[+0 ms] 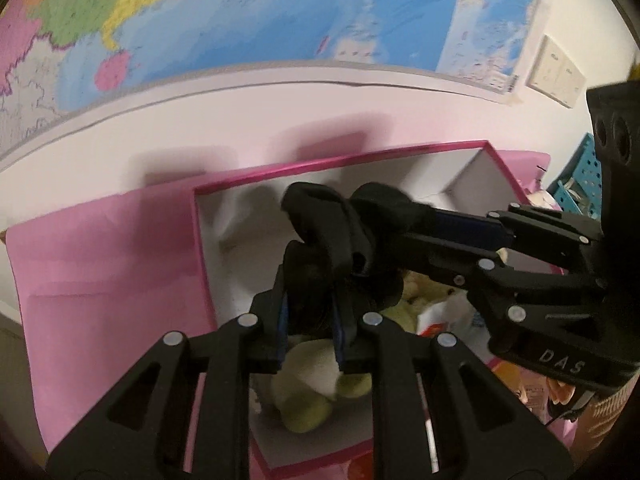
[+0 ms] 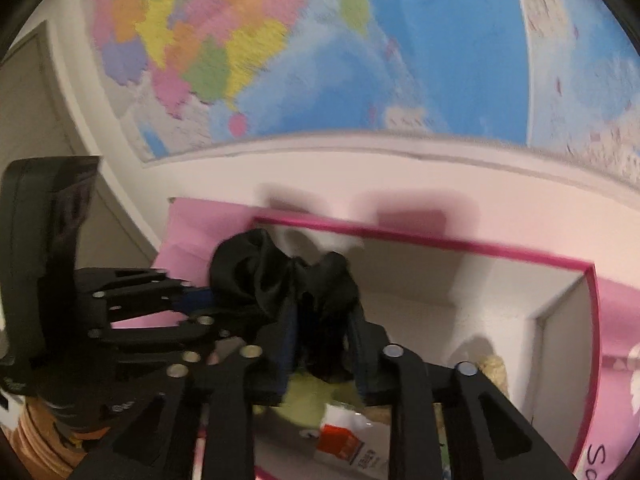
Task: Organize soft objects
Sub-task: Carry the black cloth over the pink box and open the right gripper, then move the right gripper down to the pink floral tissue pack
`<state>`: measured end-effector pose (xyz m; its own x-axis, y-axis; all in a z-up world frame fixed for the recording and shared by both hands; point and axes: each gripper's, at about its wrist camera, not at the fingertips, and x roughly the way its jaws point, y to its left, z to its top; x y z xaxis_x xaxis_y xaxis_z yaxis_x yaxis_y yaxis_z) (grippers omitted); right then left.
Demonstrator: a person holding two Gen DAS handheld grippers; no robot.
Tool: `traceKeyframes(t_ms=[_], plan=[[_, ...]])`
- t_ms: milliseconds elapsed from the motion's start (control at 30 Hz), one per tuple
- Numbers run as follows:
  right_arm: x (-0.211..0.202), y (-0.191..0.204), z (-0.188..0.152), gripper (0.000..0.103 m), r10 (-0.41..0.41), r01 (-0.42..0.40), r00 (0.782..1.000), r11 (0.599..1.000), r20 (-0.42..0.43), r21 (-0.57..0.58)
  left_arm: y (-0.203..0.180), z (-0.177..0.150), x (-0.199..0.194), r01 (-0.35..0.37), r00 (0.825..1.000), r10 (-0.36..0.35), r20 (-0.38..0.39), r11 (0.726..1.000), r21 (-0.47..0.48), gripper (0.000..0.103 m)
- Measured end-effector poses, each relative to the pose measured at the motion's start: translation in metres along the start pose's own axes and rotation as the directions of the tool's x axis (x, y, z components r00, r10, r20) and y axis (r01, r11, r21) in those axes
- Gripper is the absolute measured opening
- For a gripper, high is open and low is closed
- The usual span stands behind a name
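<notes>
The box [image 1: 202, 240], pink-rimmed with white walls, is sitting open on a pink sheet [image 1: 100, 264] against the wall, below the map [image 1: 240, 20], and it is serving as the landmark here. Inside the box, toward its near end, a yellow-green plush [image 1: 308, 400] is lying beside a white packet [image 2: 344, 436] with an orange label, and a beige fuzzy piece [image 2: 494, 368] is resting by the box's right wall; the far end of the box is showing bare white floor. Above the box's middle, a black cloth [image 2: 280, 276] is hanging bunched between both tools. The left gripper [image 1: 310, 320] is pinching one fold of it from the near side, and the right gripper [image 2: 320, 344] is pinching the other bunch, jaws pressed onto fabric in both cases. The cloth is looking thin, limp and light, probably a little slick, so it should be sagging and slipping wherever it is unsupported; taking it by gathered folds rather than a single edge seems the safer hold. It is not fragile, so a firm squeeze should do no harm. Lowering it into the box's far end looks like the sensible finish.
</notes>
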<state>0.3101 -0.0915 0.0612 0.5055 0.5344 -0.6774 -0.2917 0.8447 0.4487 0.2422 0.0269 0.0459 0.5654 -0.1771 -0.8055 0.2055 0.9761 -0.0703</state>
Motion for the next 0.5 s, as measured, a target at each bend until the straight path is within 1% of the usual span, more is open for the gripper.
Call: traceKeyframes(t_ms=[67, 133, 167, 200, 233, 267, 333, 367, 400, 433, 500], plan=[[-0.003, -0.004, -0.003, 0.029, 0.003, -0.003, 1.000, 1.000, -0.001, 0.014, 0.004, -0.002, 0.001, 0.000, 1.000, 0.000, -0.013, 1.000, -0.015, 0.029], [-0.011, -0.007, -0.008, 0.029, -0.001, 0.001, 1.000, 1.000, 0.002, 0.014, 0.008, -0.005, -0.002, -0.019, 1.000, 0.018, -0.003, 1.000, -0.020, 0.030], [-0.016, -0.009, -0.010, 0.029, 0.001, -0.001, 1.000, 1.000, 0.005, 0.018, 0.011, -0.007, -0.005, -0.023, 1.000, 0.023, 0.001, 0.999, -0.030, 0.032], [-0.023, -0.009, -0.013, 0.029, 0.006, -0.006, 1.000, 1.000, 0.010, 0.020, 0.013, -0.009, -0.008, -0.026, 1.000, 0.026, 0.004, 0.999, -0.039, 0.037], [-0.033, -0.010, -0.017, 0.029, 0.012, -0.012, 1.000, 1.000, 0.019, 0.018, 0.016, -0.010, -0.012, -0.034, 0.999, 0.035, 0.016, 0.998, -0.048, 0.037], [-0.043, -0.010, -0.020, 0.030, 0.019, -0.020, 0.999, 1.000, 0.034, 0.017, 0.018, -0.013, -0.018, -0.045, 0.998, 0.047, 0.035, 0.997, -0.055, 0.037], [-0.065, -0.011, -0.028, 0.031, 0.038, -0.039, 0.997, 0.999, 0.060, 0.012, 0.022, -0.018, -0.031, -0.025, 0.998, 0.029, 0.060, 0.997, -0.069, 0.038], [-0.078, -0.010, -0.032, 0.033, 0.047, -0.048, 0.996, 0.999, 0.077, 0.008, 0.022, -0.024, -0.044, -0.027, 0.995, 0.033, 0.094, 0.997, -0.070, 0.037], [-0.085, -0.009, -0.034, 0.035, 0.056, -0.057, 0.994, 0.998, 0.089, 0.005, 0.020, -0.027, -0.053, -0.022, 0.993, 0.028, 0.118, 0.998, -0.058, 0.038], [-0.102, -0.009, -0.041, 0.037, 0.072, -0.072, 0.992, 0.997, 0.107, -0.001, 0.019, -0.033, -0.064, -0.010, 0.989, 0.016, 0.146, 0.999, -0.044, 0.038], [-0.120, -0.007, -0.048, 0.038, 0.083, -0.082, 0.988, 0.997, 0.130, -0.008, 0.012, -0.046, -0.091, 0.024, 0.981, -0.021, 0.195, 1.000, -0.012, 0.039]])
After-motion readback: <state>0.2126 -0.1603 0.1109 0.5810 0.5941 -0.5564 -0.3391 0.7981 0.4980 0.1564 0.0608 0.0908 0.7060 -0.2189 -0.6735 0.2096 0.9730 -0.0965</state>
